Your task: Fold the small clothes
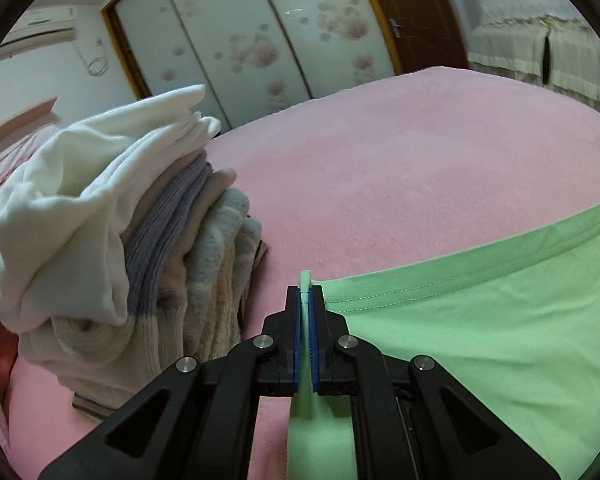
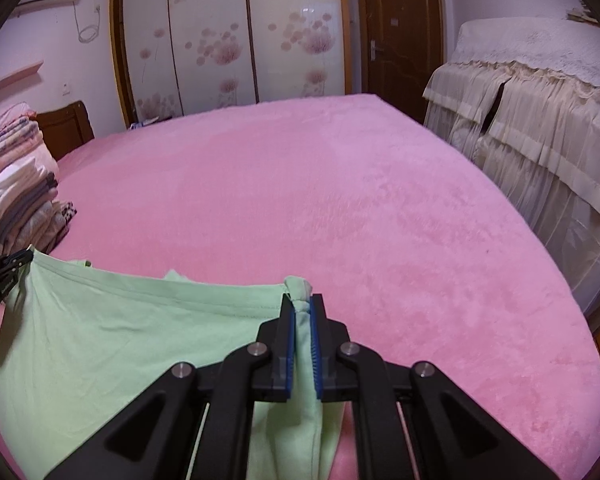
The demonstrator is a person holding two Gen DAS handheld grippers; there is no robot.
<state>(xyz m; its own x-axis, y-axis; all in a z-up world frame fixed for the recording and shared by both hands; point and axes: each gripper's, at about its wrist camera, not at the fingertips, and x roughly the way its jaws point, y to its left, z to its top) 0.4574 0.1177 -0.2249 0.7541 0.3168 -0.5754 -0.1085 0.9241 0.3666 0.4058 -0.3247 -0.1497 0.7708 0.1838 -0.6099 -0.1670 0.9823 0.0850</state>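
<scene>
The left gripper is clenched on one corner of a light green garment, the cloth pinched between its blue pads. The right gripper grasps a bunched corner at the other end of the same hemmed edge, which runs between the two. The garment hangs and spreads over a pink bed. A stack of folded clothes sits on the bed just beyond the left gripper.

We see a light green garment, its stitched hem stretched taut between two pinched corners, the rest draping loosely onto the pink bed, slightly wrinkled.
</scene>
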